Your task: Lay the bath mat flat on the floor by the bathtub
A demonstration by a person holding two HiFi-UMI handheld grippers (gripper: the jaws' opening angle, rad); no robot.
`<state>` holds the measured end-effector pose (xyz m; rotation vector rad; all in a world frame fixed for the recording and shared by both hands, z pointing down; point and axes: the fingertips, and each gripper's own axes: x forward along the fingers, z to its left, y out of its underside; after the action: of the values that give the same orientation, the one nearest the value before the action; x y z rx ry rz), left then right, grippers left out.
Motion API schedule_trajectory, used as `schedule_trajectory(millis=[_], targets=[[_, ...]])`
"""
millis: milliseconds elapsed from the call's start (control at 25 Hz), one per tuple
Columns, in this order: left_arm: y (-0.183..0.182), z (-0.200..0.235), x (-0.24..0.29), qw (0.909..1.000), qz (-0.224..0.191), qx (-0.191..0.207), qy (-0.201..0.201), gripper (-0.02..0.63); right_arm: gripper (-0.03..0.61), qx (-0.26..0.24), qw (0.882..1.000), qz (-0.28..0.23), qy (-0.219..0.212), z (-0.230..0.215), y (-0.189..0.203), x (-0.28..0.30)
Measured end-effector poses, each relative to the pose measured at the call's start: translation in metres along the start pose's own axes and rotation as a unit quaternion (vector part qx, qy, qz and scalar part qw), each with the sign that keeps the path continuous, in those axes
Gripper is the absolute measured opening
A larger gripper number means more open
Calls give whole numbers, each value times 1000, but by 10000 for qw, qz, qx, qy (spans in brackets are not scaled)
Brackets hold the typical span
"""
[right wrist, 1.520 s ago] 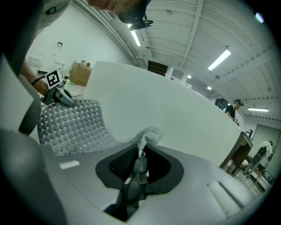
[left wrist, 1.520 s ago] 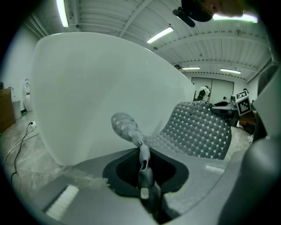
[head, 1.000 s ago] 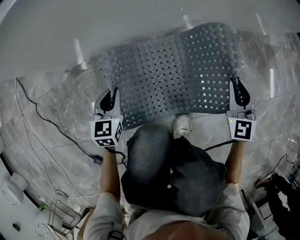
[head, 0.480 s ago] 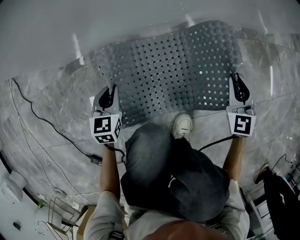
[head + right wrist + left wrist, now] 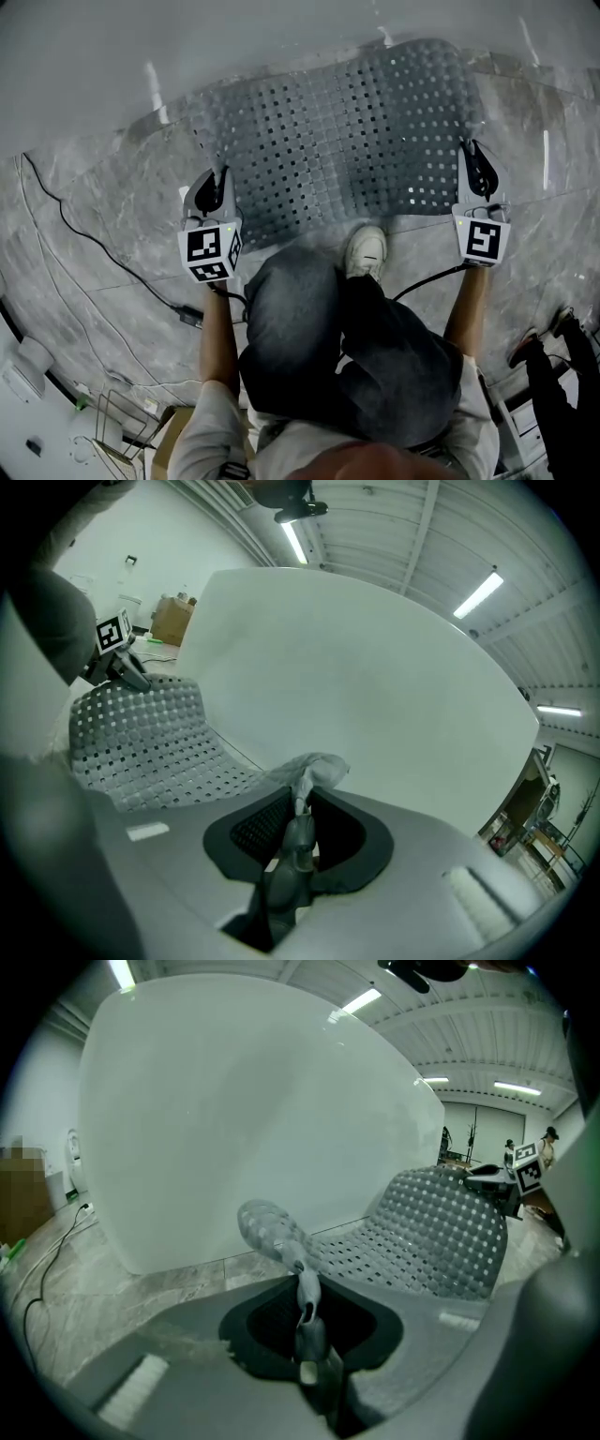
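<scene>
A grey perforated bath mat [image 5: 342, 131] hangs stretched between my two grippers, its far edge against the white bathtub [image 5: 187, 47] and the marble floor. My left gripper [image 5: 221, 178] is shut on the mat's near left corner [image 5: 281, 1237]. My right gripper [image 5: 469, 150] is shut on the mat's near right corner [image 5: 314, 772]. In the left gripper view the mat [image 5: 441, 1232] sags toward the floor and curls up at the far end. The right gripper view shows the mat [image 5: 141, 738] running left along the tub wall [image 5: 356, 686].
A person's shoe [image 5: 364, 251] stands on the marble floor [image 5: 94, 234] just behind the mat's near edge. A black cable [image 5: 84, 244] trails across the floor at the left. Boxes and gear [image 5: 122, 431] sit at the lower left.
Both grippers have sunk toward the floor with the mat between them, and the mat lies lower and flatter along the tub.
</scene>
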<state>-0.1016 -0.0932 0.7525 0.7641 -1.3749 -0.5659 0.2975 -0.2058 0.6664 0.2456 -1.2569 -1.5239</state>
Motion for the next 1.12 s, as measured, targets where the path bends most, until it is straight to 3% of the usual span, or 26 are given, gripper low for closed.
schedule_trajectory(millis=[1120], targets=[[50, 32, 39, 9969, 511, 8, -601, 61, 86, -345, 9940, 1018, 181, -1, 94, 52]])
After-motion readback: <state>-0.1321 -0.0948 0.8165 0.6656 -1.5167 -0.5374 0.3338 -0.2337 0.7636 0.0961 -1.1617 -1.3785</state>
